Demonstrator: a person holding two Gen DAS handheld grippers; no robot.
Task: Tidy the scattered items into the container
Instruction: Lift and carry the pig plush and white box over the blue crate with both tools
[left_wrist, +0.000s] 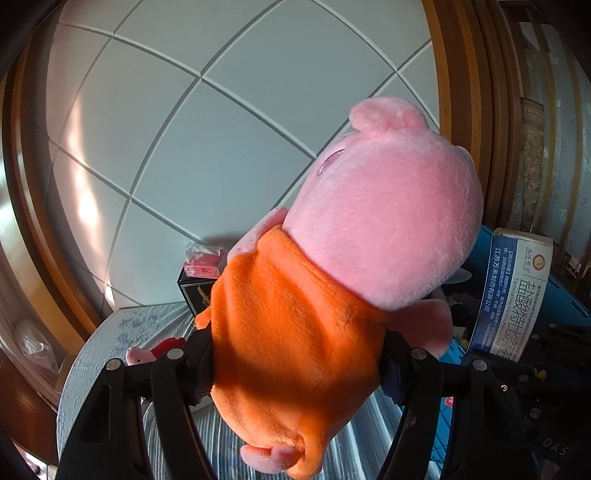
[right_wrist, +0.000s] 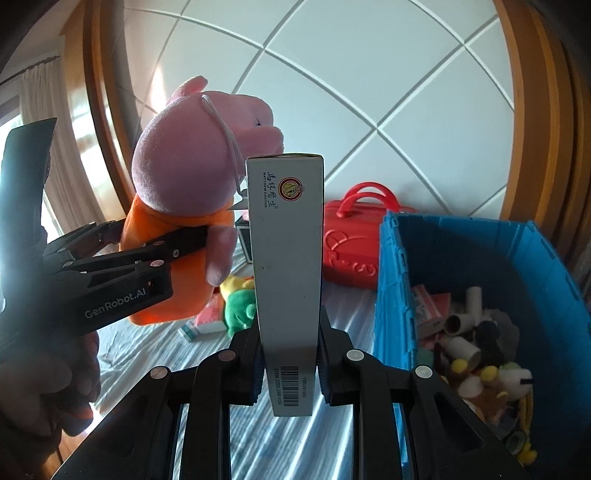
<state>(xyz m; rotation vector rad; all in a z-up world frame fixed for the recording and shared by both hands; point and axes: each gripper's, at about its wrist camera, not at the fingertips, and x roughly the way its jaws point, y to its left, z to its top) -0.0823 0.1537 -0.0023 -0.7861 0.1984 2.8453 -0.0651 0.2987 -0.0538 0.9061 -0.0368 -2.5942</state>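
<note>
Fingers of the right gripper (right_wrist: 290, 373) nearly closed, clamped on the lower end of a tall grey carton (right_wrist: 286, 266), barcode down, carton upright between the pads. Gripped low and narrow-side on, probably so the box can go into the container end first. Fingers of the left gripper (left_wrist: 295, 363) about half spread, pressed into the orange body of a pink pig plush (left_wrist: 332, 258), head out past the tips; soft body squeezed at the waist, likely the firmest part to hold. Both loads carried clear of the striped bedsheet (right_wrist: 351, 306), not yet over the container.

Just right of the carton, a blue plastic crate (right_wrist: 480, 251), open-topped, partly filled: cardboard tubes, a pink box, small plush figures and pompom-like bits heaped on the floor of it. Room left above the heap, by the look of it.

Further back on the sheet: a green and yellow plush (right_wrist: 240, 306), a small pink packet (right_wrist: 210, 321), a red toy case (right_wrist: 354, 251) with handles, touching the crate's far corner or just beside it; cannot tell which. Beyond, a white tiled wall.
</note>
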